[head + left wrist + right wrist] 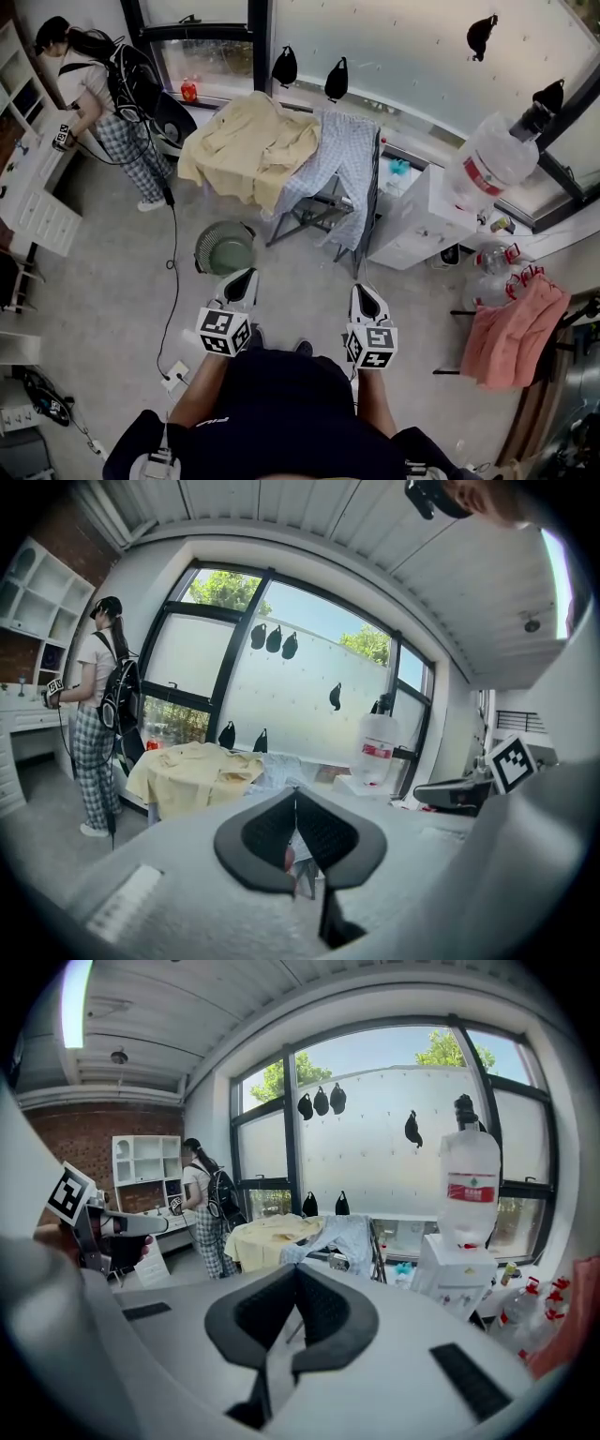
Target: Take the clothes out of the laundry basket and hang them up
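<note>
Both claws clenched on nothing: left gripper (244,276) at 7 o'clock, right gripper (364,291) at 5. Green laundry basket (225,248) sits at 9, its inside too murky to read. Out at 12 the yellow shirt (248,145) and blue garment (342,150) bury most of the drying rack (309,214).

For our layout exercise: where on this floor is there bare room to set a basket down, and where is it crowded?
Bare floor lies between the white drawers and green basket, apart from a cable. Crowded: under the drying rack, beside the white cabinet.
</note>
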`<state>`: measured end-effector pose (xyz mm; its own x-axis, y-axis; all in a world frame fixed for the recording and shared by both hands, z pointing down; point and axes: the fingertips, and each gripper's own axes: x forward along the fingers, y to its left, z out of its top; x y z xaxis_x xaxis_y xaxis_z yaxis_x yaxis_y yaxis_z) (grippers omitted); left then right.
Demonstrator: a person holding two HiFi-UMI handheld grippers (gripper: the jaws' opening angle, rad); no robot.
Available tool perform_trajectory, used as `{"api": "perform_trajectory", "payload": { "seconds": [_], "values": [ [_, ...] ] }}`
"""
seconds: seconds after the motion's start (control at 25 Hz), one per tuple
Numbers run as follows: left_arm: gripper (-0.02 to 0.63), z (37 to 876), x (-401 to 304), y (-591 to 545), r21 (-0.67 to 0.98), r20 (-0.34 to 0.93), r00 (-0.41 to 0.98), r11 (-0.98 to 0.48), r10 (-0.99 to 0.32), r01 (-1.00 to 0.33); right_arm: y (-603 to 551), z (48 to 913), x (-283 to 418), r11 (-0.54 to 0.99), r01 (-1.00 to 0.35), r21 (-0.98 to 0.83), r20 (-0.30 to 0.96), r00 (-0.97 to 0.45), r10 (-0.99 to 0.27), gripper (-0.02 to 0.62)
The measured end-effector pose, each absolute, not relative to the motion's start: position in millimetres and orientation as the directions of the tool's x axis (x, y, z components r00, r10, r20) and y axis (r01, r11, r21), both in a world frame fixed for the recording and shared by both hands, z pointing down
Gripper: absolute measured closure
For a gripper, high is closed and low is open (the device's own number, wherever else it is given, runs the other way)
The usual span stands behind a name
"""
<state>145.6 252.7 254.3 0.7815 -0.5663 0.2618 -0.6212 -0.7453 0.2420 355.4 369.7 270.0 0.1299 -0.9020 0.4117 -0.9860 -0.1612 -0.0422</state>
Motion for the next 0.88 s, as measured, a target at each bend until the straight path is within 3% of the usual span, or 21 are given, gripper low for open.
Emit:
{"api": "perform_trajectory", "payload": {
  "seconds": [0.88],
  "values": [
    [0.583,249.2,145.8,270.5,0.241,0.256,0.812,-0.779,-0.525,-0.579,383.2,278.7,363.0,-0.148,-0.978,-0.146,0.423,0.073,-0.903,0.595]
  ]
}}
